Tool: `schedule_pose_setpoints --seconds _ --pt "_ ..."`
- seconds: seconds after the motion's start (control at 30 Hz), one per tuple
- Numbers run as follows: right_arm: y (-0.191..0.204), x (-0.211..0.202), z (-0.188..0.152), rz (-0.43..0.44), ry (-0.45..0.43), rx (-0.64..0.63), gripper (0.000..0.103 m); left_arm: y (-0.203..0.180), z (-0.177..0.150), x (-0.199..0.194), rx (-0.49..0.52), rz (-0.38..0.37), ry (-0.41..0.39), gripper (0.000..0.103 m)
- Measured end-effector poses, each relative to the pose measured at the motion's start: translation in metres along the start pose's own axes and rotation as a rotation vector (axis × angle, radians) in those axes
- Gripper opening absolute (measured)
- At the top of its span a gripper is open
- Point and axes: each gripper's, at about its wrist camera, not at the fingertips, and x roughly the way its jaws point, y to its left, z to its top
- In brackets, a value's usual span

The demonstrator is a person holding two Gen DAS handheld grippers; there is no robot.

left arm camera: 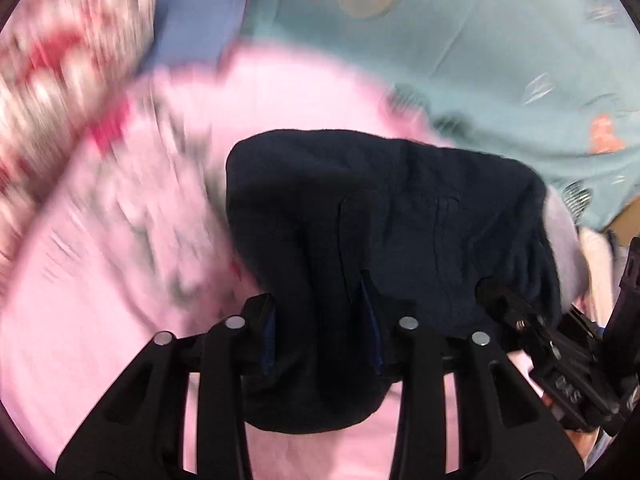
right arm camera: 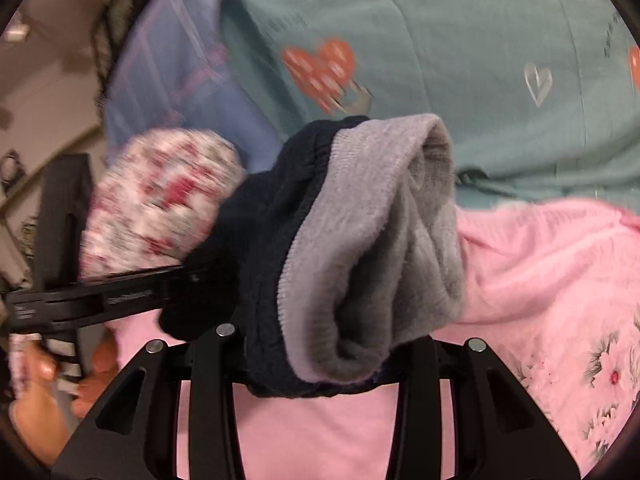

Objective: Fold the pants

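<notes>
While bunched between both, dark pants (left arm camera: pixel 380 208) (grey-lined), each hand-held gripper (left arm camera: pixel 322 320) (right arm camera: pixel 320 344) clamped on fabric.

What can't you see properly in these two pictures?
- Left wrist view: pink blanket print, smeared by motion blur.
- Left wrist view: the left gripper pads, buried in the dark navy pants.
- Right wrist view: the right gripper tips, covered by the pants' grey lining.
- Both views: the pants' full shape, bunched up.

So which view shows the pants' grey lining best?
The right wrist view: the grey lining fills the centre, turned outward from the dark pants in the right gripper. The left wrist view catches only a grey sliver at the pants' right edge.
</notes>
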Motion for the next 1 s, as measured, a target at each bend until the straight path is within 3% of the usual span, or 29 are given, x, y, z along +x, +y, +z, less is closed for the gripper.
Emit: schedule_pose_setpoints --seconds 0.03,0.07,0.1,0.13,0.23,0.33,0.43,0.63,0.73,1.0 --pt "-0.014 0.025 -0.007 -0.043 0.057 0.017 0.041 0.009 -0.004 0.011 -0.023 0.031 0.006 0.075" --pt "-0.027 0.048 -0.014 -0.086 0.126 0.054 0.047 0.012 -0.005 0.010 -0.030 0.034 -0.017 0.083" --pt "-0.039 0.059 -0.020 -0.126 0.178 0.099 0.055 0.012 -0.007 0.008 -0.016 0.067 -0.030 0.098" --pt "-0.051 0.064 -0.026 -0.137 0.200 0.167 0.070 0.012 -0.008 0.006 -0.008 0.121 -0.040 0.101" --pt "-0.067 0.051 -0.031 -0.182 0.162 0.230 0.084 0.016 -0.010 -0.001 -0.017 0.127 -0.036 0.101" --pt "-0.059 0.038 -0.026 -0.256 0.160 0.184 0.084 0.019 -0.017 -0.027 -0.051 0.154 -0.038 0.101" --pt "-0.043 0.006 -0.025 -0.301 0.119 0.171 0.085 0.007 -0.040 -0.062 0.007 0.230 -0.087 0.101" --pt "0.016 -0.062 -0.040 -0.376 0.037 0.067 0.086 -0.009 -0.091 -0.114 0.040 0.251 -0.162 0.101" --pt "0.041 -0.090 -0.054 -0.416 -0.022 0.015 0.102 -0.017 -0.111 -0.129 0.061 0.260 -0.212 0.101" --pt "0.065 -0.130 -0.089 -0.488 -0.093 0.038 0.102 -0.040 -0.137 -0.147 0.165 0.237 -0.254 0.101"
